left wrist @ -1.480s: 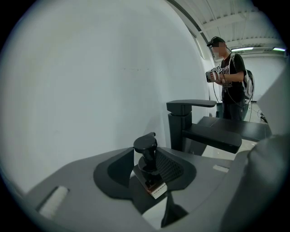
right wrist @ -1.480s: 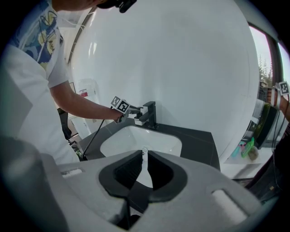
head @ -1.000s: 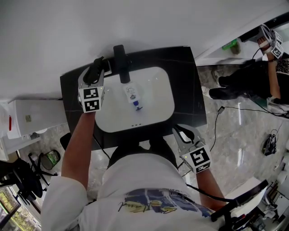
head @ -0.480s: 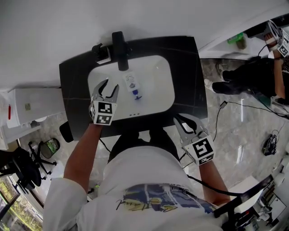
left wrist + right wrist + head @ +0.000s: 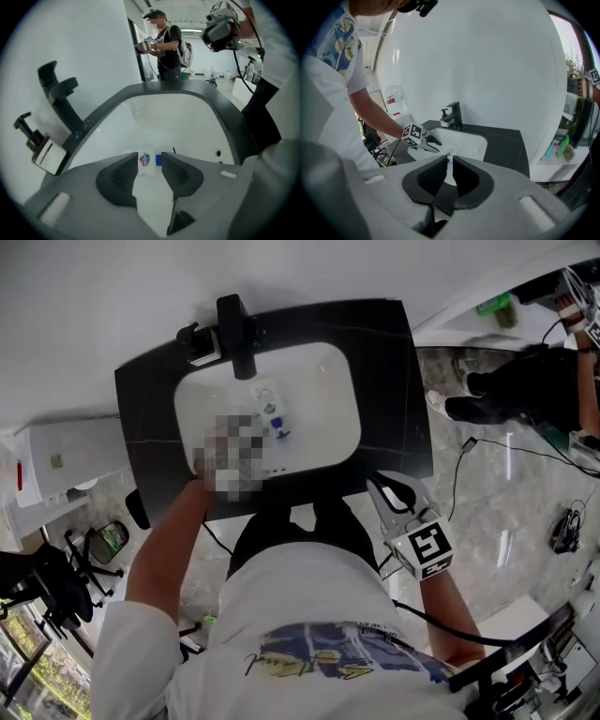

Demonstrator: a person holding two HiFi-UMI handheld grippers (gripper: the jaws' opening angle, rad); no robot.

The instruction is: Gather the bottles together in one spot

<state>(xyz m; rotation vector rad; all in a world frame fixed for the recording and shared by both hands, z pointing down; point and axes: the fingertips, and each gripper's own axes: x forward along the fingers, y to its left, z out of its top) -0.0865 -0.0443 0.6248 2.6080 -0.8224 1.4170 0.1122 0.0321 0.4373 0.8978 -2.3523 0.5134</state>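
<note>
White basin point(image 5: 323, 399) holds one bottle point(image 5: 272, 410); faucet point(image 5: 236, 334) and dispenser point(image 5: 200, 343) behind.

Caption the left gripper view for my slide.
Left gripper, jaws just closed partway and gripping nothing, frames the small bottle lying ahead in the white sink; black faucet at left.

Right gripper point(image 5: 449, 164) aimed at the sink point(image 5: 472, 146), jaws slightly apart, empty.
Bottle point(image 5: 450, 151) lies in the sink. Left gripper point(image 5: 436, 145) over the sink's left side, jaws apart, just been closing, nothing between them. Faucet point(image 5: 454, 115) and soap dispenser point(image 5: 445, 120) at the sink's back rim.
</note>
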